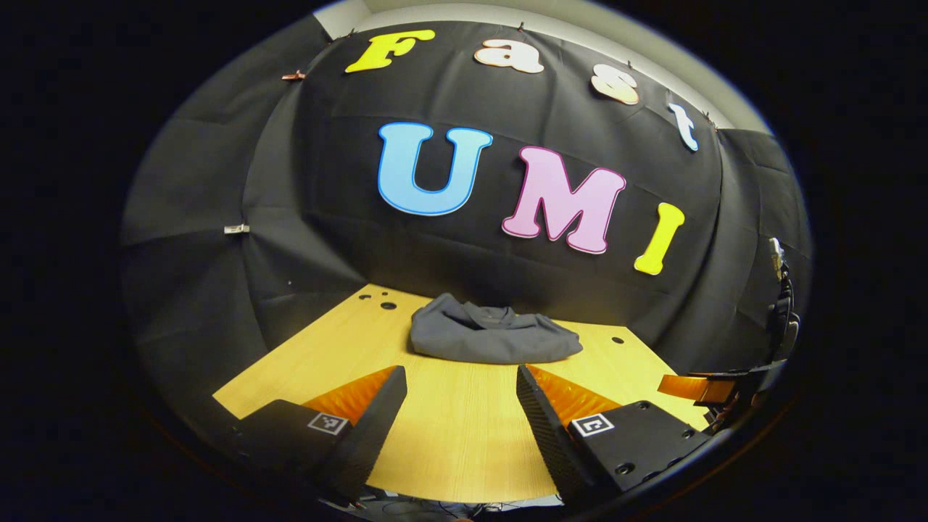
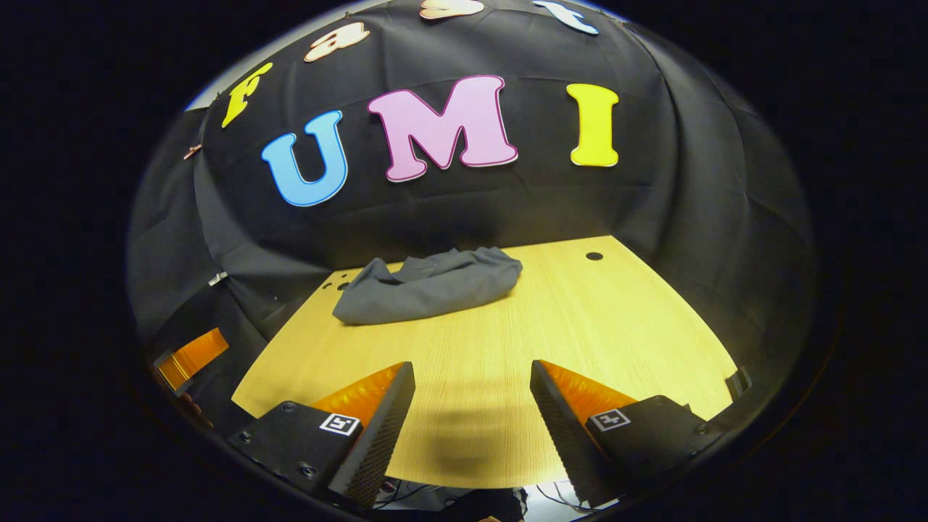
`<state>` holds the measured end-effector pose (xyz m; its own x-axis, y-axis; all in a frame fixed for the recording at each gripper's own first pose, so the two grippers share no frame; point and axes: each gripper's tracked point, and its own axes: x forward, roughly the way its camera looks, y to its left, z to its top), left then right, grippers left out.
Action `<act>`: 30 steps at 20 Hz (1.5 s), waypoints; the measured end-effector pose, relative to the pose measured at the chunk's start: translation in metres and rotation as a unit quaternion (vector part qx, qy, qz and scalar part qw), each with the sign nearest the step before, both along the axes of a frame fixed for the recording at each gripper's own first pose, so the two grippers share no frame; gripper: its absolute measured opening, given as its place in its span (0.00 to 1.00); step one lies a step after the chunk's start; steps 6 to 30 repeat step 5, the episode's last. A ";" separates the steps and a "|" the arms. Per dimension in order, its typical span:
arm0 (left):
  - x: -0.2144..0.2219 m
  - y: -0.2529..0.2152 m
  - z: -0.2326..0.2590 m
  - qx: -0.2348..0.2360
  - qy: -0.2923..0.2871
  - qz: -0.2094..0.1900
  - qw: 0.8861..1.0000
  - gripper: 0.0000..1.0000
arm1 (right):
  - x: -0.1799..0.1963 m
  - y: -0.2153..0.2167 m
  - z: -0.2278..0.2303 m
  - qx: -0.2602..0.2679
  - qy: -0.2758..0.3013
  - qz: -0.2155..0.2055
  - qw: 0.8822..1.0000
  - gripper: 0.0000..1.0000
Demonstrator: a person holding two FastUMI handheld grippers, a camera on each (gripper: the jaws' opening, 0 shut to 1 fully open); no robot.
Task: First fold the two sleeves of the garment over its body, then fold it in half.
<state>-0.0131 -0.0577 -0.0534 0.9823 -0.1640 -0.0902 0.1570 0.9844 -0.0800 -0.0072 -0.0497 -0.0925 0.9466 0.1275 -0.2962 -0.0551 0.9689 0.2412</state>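
One grey garment (image 1: 493, 337) bunched on table (image 1: 464, 435), well beyond spread hand-held gripper (image 1: 462, 399)

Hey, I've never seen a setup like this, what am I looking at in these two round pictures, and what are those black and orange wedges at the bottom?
Each picture comes from a fisheye camera riding on a hand-held gripper; a person holds one in each hand. The wedges are that gripper's own two fingers. In the left gripper view, the left gripper is open and holds nothing; the orange part at the right edge belongs to the other gripper. In the right gripper view, the right gripper is likewise open and holds nothing. Ahead lies a wooden table with a grey garment bunched up near the black cloth wall. Neither gripper touches it.
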 end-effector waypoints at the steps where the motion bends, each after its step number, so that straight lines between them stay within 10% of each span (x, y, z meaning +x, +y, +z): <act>1: -0.005 0.000 -0.001 -0.003 0.000 0.003 1.000 0.96 | -0.004 0.001 -0.003 -0.002 0.002 0.000 1.000 0.99; 30: -0.011 -0.009 -0.006 -0.002 0.005 -0.010 1.000 0.96 | -0.021 0.015 -0.013 -0.013 0.005 0.020 1.000 0.99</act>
